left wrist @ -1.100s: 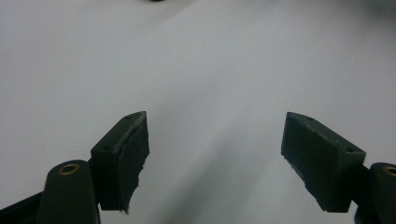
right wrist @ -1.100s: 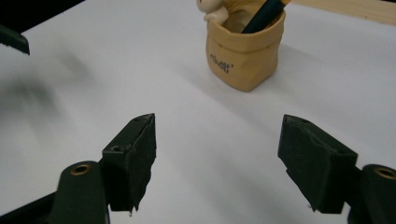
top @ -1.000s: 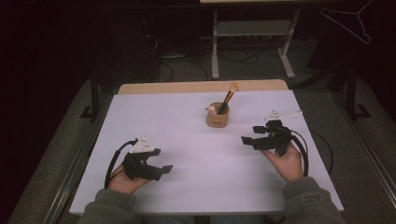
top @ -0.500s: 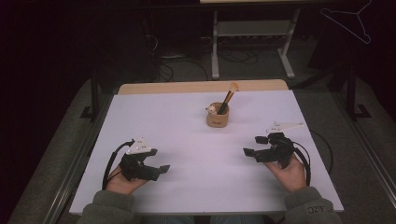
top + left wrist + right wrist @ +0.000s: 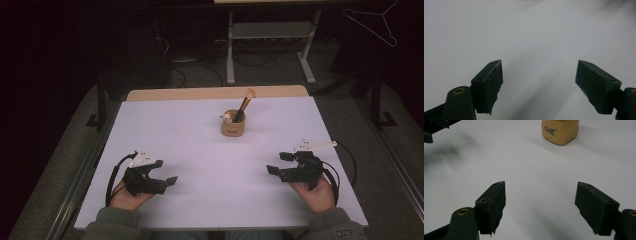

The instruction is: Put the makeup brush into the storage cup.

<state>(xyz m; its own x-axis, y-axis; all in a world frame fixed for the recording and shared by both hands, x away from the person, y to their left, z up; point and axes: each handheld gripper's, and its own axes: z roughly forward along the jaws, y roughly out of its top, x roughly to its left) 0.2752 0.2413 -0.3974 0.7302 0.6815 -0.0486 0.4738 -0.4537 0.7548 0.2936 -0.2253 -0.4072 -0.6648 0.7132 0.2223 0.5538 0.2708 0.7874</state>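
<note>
High view: tan holder (image 5: pixel 233 126) stands upright at the far middle of the white table (image 5: pixel 190 135), a brush (image 5: pixel 244 103) standing in it and leaning toward the far right, a small white thing beside it in the cup — too small to tell what. Both grippers sit low at the near edge, well apart from the holder; the right gripper (image 5: pixel 278 163) looks somewhat nearer to it than the left gripper (image 5: pixel 167 180), and the holder lies forward and to the left of the right one, forward and to the right of the left one. Left gripper view: fingers (image 5: pixel 489 82) spread wide, nothing between them, bare table ahead, touching nothing. Right gripper view: fingers (image 5: pixel 491 205) also spread wide and empty — the holder (image 5: pixel 560 131) sits at the top edge, ahead and slightly right of the gap's centre line, well apart; the brush is cut off by the frame. Judgement: any reach for the brush likely falls to the right hand, which would need to travel forward and approach the handle across its tilted long axis.
</note>
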